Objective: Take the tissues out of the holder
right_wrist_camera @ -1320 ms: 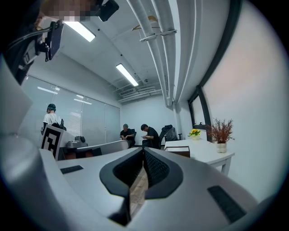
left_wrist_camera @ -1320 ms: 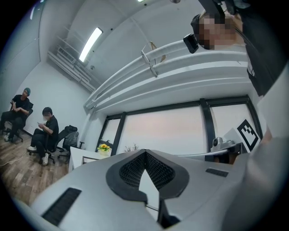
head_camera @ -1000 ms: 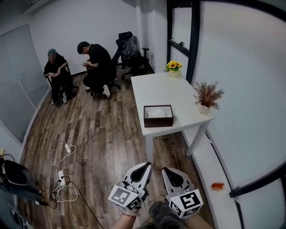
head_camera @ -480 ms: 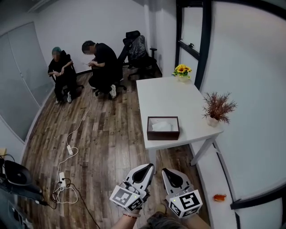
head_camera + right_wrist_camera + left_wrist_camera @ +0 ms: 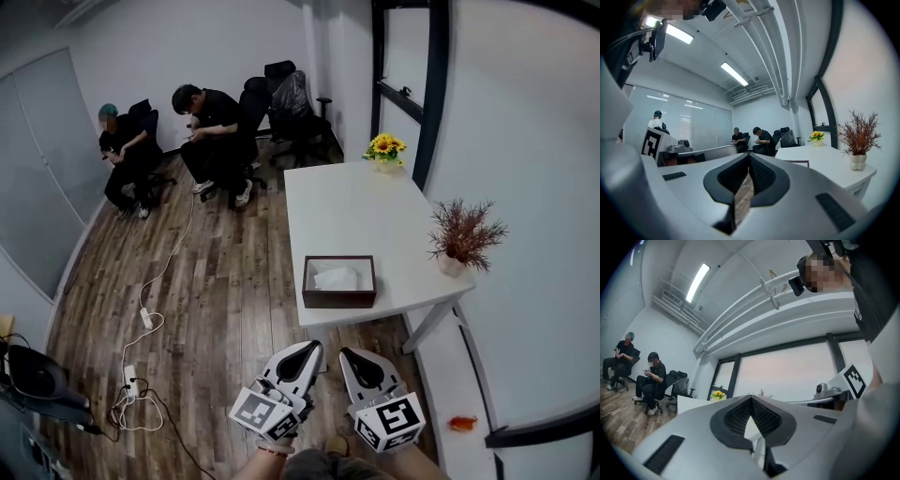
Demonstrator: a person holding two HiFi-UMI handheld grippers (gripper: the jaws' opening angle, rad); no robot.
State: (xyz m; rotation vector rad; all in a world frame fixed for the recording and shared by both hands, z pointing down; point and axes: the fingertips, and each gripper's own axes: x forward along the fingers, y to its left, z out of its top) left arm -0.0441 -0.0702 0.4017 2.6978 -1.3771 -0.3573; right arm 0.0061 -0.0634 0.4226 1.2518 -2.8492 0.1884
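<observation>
A dark brown tissue holder (image 5: pixel 339 295) sits near the front edge of the white table (image 5: pixel 352 211), with white tissues (image 5: pixel 336 277) lying inside it. Both grippers hover low over the wooden floor, short of the table and pointing toward it. My left gripper (image 5: pixel 309 346) is shut with nothing in it, and its fingertips meet in the left gripper view (image 5: pixel 751 398). My right gripper (image 5: pixel 350 354) is shut and holds nothing too (image 5: pixel 749 156). The holder's rim (image 5: pixel 799 163) shows just to the right of the jaws in the right gripper view.
A dried reddish plant in a white vase (image 5: pixel 461 239) stands at the table's right edge, and yellow flowers (image 5: pixel 386 148) at its far end. Two people (image 5: pixel 214 141) sit by office chairs at the back left. Cables and power strips (image 5: pixel 136 370) lie on the floor.
The table and holder have come nearer and lower in the head view as I move toward them. Both grippers stay shut, side by side.
</observation>
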